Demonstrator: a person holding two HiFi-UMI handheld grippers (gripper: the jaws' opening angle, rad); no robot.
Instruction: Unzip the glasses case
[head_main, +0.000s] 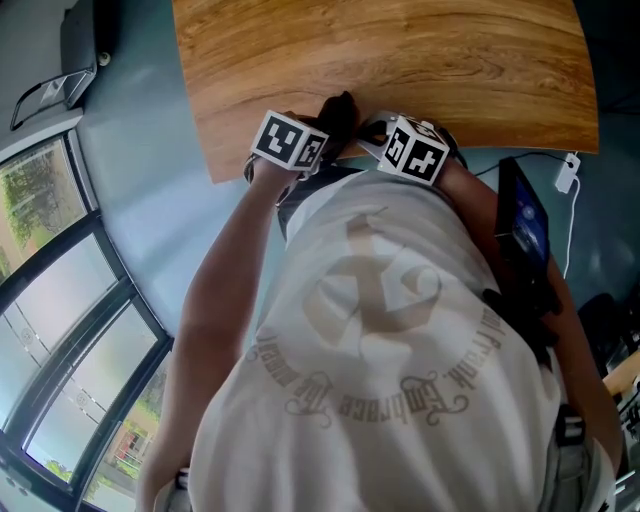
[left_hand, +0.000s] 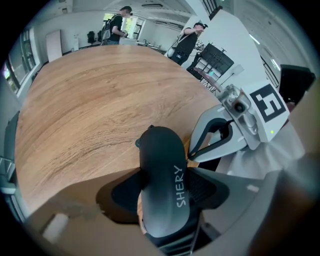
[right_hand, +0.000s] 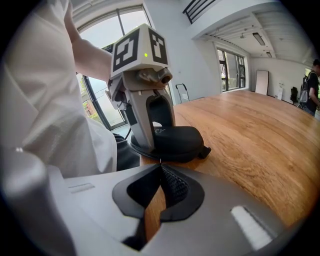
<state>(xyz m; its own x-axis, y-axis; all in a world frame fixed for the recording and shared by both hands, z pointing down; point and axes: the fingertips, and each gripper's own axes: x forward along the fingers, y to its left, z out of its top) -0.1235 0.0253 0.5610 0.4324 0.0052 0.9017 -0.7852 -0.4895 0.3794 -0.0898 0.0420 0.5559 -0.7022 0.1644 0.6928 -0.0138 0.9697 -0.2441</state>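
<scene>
Your left gripper (left_hand: 165, 192) clamps the black glasses case (left_hand: 160, 155) across its width from above, jaws standing wide with a pad pressed on each side; the case lies shut on the wooden table (left_hand: 90, 110) at its near edge, close against your body; your right gripper (right_hand: 160, 167) sits just right of it, jaw tips brought together against the case's near rim; whether they pinch a zip pull there is too small to tell.
</scene>
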